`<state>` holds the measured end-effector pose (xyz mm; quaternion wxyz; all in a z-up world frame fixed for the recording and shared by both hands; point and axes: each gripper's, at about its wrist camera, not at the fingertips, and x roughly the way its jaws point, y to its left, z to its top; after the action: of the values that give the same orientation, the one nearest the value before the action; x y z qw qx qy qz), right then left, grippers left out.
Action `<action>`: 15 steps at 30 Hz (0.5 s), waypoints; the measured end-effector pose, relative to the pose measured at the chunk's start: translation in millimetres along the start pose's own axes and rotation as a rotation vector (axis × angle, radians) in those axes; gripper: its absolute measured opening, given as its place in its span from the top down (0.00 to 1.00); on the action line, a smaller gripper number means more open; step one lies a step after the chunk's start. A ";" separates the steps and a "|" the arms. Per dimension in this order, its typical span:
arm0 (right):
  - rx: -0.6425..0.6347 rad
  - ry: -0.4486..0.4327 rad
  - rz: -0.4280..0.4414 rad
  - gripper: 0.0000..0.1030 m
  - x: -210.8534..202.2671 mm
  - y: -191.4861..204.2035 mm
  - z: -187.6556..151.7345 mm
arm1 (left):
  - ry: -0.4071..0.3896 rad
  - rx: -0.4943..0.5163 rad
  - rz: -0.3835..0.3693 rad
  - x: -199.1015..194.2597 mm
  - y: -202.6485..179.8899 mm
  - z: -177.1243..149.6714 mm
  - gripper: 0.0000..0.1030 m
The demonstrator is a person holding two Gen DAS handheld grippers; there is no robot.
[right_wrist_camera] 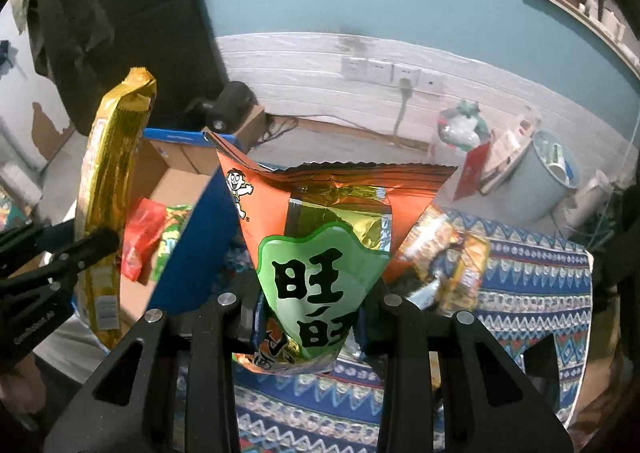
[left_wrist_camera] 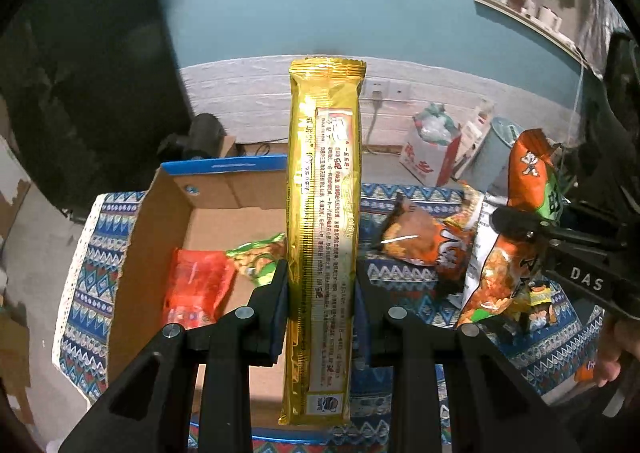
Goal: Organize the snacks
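A long gold snack packet point(left_wrist_camera: 324, 173) stands upright in my left gripper point(left_wrist_camera: 320, 273), which is shut on its lower half. Behind it to the left is an open cardboard box point(left_wrist_camera: 160, 221) holding a red packet point(left_wrist_camera: 196, 285) and a green packet point(left_wrist_camera: 260, 257). My right gripper point(right_wrist_camera: 308, 305) is shut on an orange and green snack bag point(right_wrist_camera: 320, 253), held above the patterned cloth point(right_wrist_camera: 536, 285). In the right wrist view the left gripper point(right_wrist_camera: 96, 241) and gold packet point(right_wrist_camera: 116, 141) hang at the left, in front of the box point(right_wrist_camera: 180, 157). The right gripper point(left_wrist_camera: 516, 237) and its bag point(left_wrist_camera: 532, 169) show at the left wrist view's right edge.
Several more snack packets point(right_wrist_camera: 444, 253) lie on the cloth right of the box, an orange one point(left_wrist_camera: 416, 237) among them. A pale blue bin point(right_wrist_camera: 540, 181) and bags stand on the floor beyond the table. The box's blue flap point(right_wrist_camera: 196, 245) rises between the two grippers.
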<state>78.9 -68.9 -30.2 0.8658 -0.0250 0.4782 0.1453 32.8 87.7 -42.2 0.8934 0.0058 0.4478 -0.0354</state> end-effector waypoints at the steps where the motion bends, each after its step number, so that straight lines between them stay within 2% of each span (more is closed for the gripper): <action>1: -0.007 -0.002 0.005 0.69 0.4 4.8 2.5 | 0.000 -0.008 0.003 0.8 4.7 -0.4 0.72; 15: -0.086 0.000 0.079 0.69 11.7 71.1 26.1 | 0.045 -0.122 0.078 20.4 76.3 -12.8 0.72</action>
<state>86.6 6.5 -19.1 0.8575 -0.0431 0.4721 0.1997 39.9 163.1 -67.8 0.8825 -0.0306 0.4686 0.0271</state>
